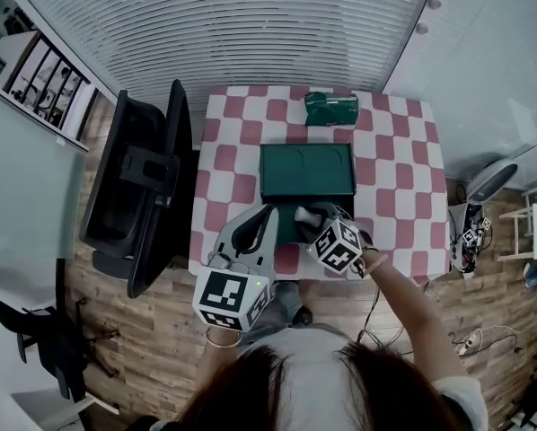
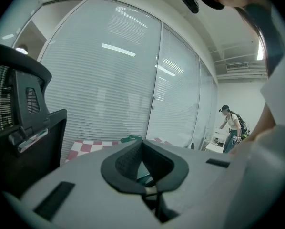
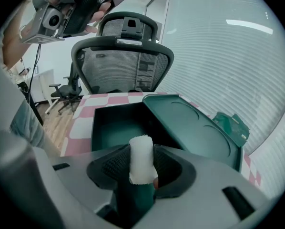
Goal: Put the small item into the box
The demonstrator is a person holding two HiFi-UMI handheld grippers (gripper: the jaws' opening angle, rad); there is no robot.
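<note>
A dark green box point(image 3: 115, 124) stands open on the checkered table point(image 1: 403, 178), its lid point(image 1: 306, 171) laid flat on the far side, also seen as lid point(image 3: 195, 128). My right gripper point(image 3: 141, 170) is shut on a small white cylinder point(image 3: 141, 155), held upright just above the box's near edge. In the head view the right gripper point(image 1: 309, 218) sits at the near side of the box point(image 1: 286, 225). My left gripper point(image 1: 253, 230) hovers at the table's near left, beside the box. Its jaws point(image 2: 143, 168) stand apart with nothing between them.
A small green packet point(image 1: 331, 108) lies at the table's far edge, also seen as packet point(image 3: 232, 125). A black office chair point(image 1: 134, 196) stands against the table's left side. Window blinds run behind the table. A person point(image 2: 233, 128) stands far off at the right.
</note>
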